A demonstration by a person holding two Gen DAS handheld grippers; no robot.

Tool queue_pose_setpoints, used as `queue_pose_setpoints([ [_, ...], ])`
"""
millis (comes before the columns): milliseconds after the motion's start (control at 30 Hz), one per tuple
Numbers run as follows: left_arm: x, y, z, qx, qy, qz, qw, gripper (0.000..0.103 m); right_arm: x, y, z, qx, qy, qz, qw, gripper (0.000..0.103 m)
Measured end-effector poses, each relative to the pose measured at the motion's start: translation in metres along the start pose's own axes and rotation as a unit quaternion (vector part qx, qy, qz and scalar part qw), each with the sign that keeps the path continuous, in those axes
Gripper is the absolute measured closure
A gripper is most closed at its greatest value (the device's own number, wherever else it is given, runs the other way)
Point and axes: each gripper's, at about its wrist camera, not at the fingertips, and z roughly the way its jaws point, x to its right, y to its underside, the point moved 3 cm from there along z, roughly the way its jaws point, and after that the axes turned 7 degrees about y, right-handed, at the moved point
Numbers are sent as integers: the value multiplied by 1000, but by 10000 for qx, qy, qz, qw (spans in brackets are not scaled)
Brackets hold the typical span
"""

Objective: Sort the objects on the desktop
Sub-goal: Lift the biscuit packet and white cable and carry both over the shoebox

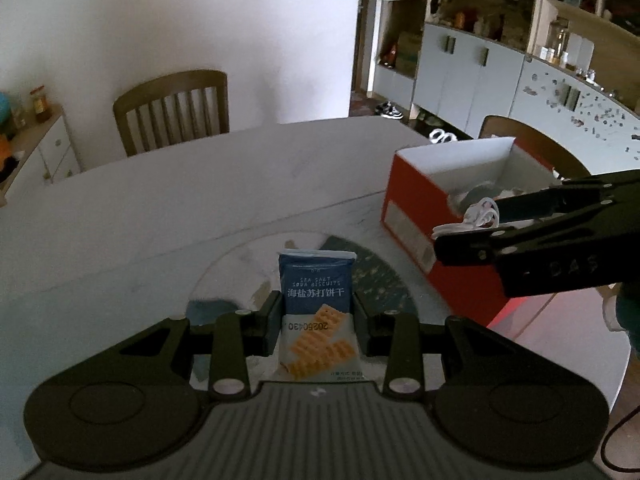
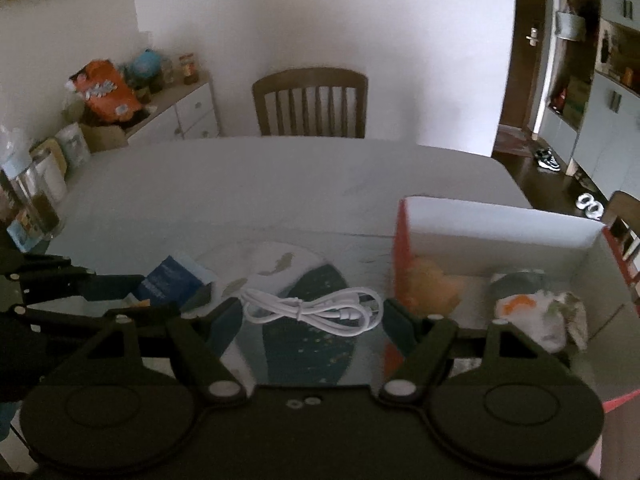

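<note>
The left gripper (image 1: 316, 312) is clamped on a blue biscuit packet (image 1: 316, 300), low in the middle of the left wrist view, above the patterned round mat (image 1: 380, 276). The right gripper (image 2: 312, 312) grips a coiled white cable (image 2: 312, 310) across its width, low centre in its own view. At right stands the red shoebox (image 2: 500, 220), open-topped; inside lie an orange lump (image 2: 436, 284) and what may be a crumpled wrapper (image 2: 532, 312), both blurred.
</note>
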Motion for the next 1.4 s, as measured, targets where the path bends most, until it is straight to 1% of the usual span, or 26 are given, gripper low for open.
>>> queue_pose_setpoints([
  [133,13,-11,1,34,56,59,10000,67,20,-2,-9,79,56,80,9999,27],
  [267,28,-20,6,35,239,55,9997,67,41,-3,-14,131,135,105,9998,27],
  [467,56,-35,19,44,304,151,9994,67,74,0,-17,155,225,183,9995,27],
  [867,108,-53,47,-1,434,327,9985,67,135,7,-21,121,378,287,9988,27],
  [1133,142,-70,81,-140,498,595,9969,67,169,19,-18,7,500,319,9982,27],
  [1400,161,-76,122,-366,416,720,9959,67,186,34,-5,-233,484,225,9983,27],
])
